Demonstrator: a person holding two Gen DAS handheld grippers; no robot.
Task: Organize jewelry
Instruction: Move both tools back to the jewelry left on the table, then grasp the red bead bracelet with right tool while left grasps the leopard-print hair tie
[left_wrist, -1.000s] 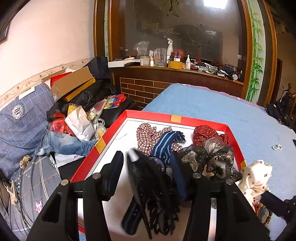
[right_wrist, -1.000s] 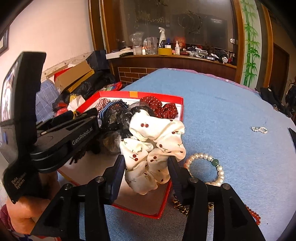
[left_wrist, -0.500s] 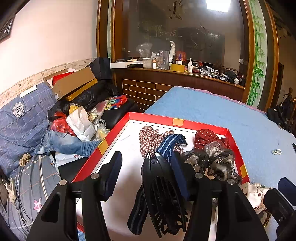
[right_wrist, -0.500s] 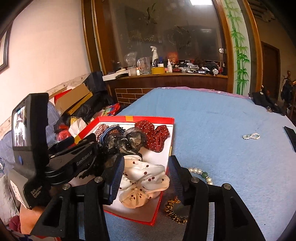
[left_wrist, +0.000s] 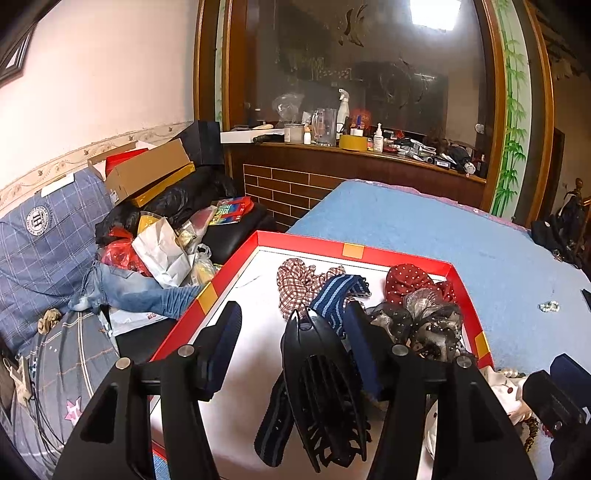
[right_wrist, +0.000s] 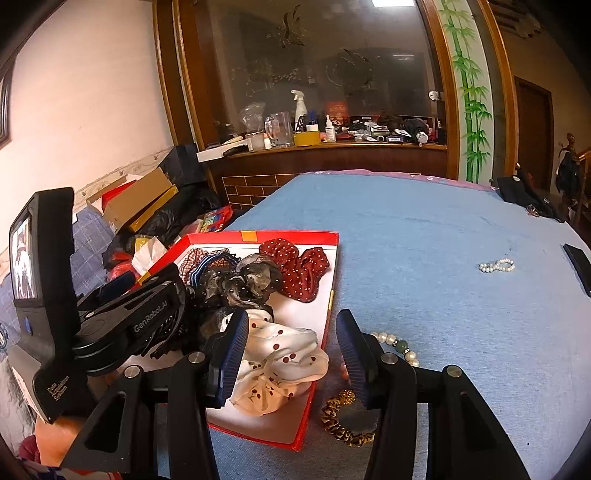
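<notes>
A red tray (left_wrist: 352, 251) with a white floor sits on the blue table and holds several scrunchies. My left gripper (left_wrist: 295, 345) is open above it; a black claw hair clip (left_wrist: 323, 391) lies in the tray beside its right finger. My right gripper (right_wrist: 291, 350) is open and empty above the tray's right edge (right_wrist: 328, 295). The white cherry-print scrunchie (right_wrist: 284, 369) lies in the tray under it. A pearl bracelet with a green bead (right_wrist: 397, 345) and a leopard scrunchie (right_wrist: 341, 417) lie on the table beside the tray.
A small pearl bracelet (right_wrist: 496, 266) and a black phone (right_wrist: 578, 267) lie at the table's right. A cluttered pile of bags, boxes and clothes (left_wrist: 147, 236) lies left of the table. A wooden counter with bottles (left_wrist: 351, 144) stands behind.
My right gripper let go of the white cherry scrunchie into the tray and pulled back. My left gripper released the black claw clip, which now rests in the tray.
</notes>
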